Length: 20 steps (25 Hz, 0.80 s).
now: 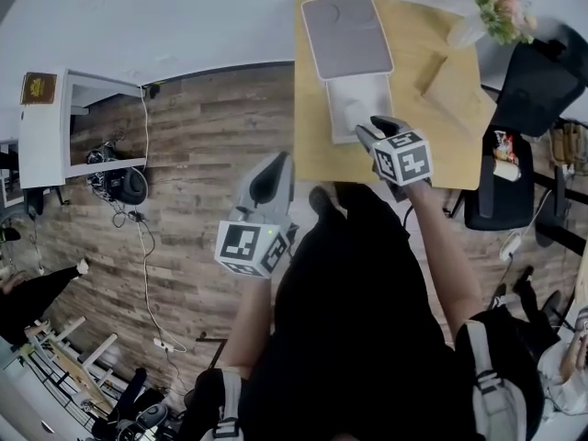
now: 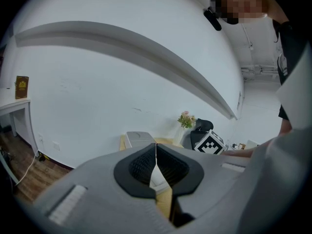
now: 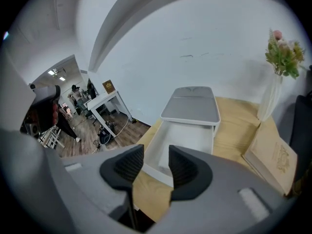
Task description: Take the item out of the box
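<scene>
A: The right gripper (image 3: 155, 161), how do its jaws stand?

B: Apart, with a clear gap between the two dark ribbed pads. Nothing is between them; it holds nothing.

A: And the box?

B: The white box (image 3: 152, 141) lies straight ahead of that gripper, just beyond its tips and a little below them. Seen through the gap between the jaws is the box's near end. The jaws are not touching it.

A: Is it open?

B: Yes. Its grey lid (image 3: 191, 105) sits at the far end, away from the gripper, so the inside is uncovered.

A: Anything in it?

B: A pale flat shape (image 3: 186, 137) lies on the bottom, ahead of the right jaw. I cannot tell what it is.

A: What is around the gripper?

B: It hangs over the near edge of the wooden table (image 3: 239, 126). To its right and further off stands a vase of flowers (image 3: 280, 57), with a tan book (image 3: 273, 157) lying nearer on the same side.

A: The left gripper (image 2: 156, 156)?

B: Its jaws are pressed together, pad against pad, with nothing caught between. From the head view it is held well back and to the left of the right gripper, off the table and over the plank floor (image 1: 193, 136).
</scene>
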Available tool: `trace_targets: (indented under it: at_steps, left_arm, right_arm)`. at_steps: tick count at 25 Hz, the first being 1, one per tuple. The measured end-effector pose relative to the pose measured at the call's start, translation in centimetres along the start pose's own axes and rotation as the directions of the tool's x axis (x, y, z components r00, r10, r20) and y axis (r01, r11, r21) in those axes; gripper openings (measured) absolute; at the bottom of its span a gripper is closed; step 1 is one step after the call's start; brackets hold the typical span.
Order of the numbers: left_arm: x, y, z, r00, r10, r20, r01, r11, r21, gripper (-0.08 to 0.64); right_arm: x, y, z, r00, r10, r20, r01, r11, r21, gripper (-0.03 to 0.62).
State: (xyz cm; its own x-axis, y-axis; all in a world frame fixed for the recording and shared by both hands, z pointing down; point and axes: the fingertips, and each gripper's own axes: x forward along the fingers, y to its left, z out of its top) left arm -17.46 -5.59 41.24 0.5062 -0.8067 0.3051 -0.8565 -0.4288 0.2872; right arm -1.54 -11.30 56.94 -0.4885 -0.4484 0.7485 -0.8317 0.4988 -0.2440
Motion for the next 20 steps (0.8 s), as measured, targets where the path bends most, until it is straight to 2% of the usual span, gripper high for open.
trace_targets:
  at_steps: [10, 20]
  left_arm:
    - [2.3, 1.1, 0.4, 0.997, 0.064, -0.032, -0.065, 0.998, -0.010, 0.012]
    - [4.2, 1.1, 0.6, 0.992, 0.115, -0.042, -0.116, 0.993, -0.016, 0.012]
  right_arm:
    - [5.2, -2.5, -1.2, 0.995, 0.033, -0.092, -0.028, 0.998, 0.050, 0.185]
    - [8.2, -4.7, -2.9, 0.970, 0.032, -0.243, -0.024, 0.999, 0.038, 0.223]
